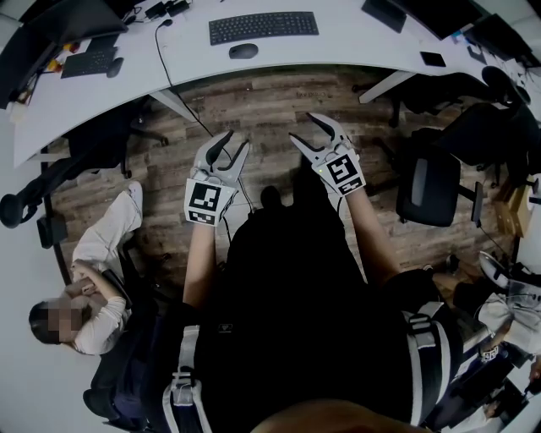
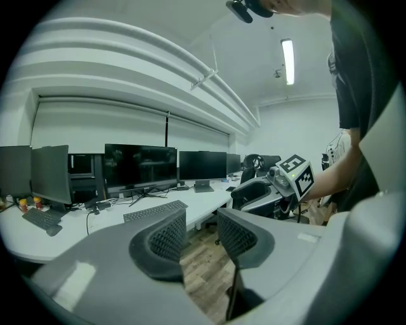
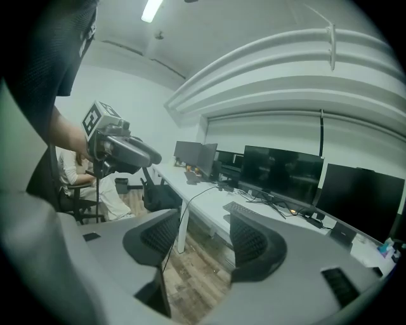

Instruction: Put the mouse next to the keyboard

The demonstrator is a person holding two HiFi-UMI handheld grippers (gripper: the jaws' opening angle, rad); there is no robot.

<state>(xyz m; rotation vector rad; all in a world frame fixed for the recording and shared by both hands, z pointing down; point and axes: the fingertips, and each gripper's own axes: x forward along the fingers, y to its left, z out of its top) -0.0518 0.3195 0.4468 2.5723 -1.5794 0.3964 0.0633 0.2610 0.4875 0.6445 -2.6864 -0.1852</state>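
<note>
A black keyboard (image 1: 263, 26) lies on the white desk (image 1: 338, 42) at the top of the head view, and a black mouse (image 1: 243, 51) sits just in front of its left part. My left gripper (image 1: 237, 139) and right gripper (image 1: 303, 127) hover side by side over the wooden floor, short of the desk edge. Both are open with nothing between the jaws. The left gripper view looks past its open gripper (image 2: 202, 235) at the keyboard (image 2: 154, 211). In the right gripper view the open gripper (image 3: 202, 238) partly hides the keyboard (image 3: 244, 209).
A second keyboard (image 1: 89, 61) lies on the desk's left wing. A black cable (image 1: 173, 80) hangs over the desk edge near a desk leg (image 1: 177, 106). Office chairs (image 1: 431, 186) stand at right, and a seated person (image 1: 93, 279) at left. Monitors (image 2: 139, 165) line the desk's back.
</note>
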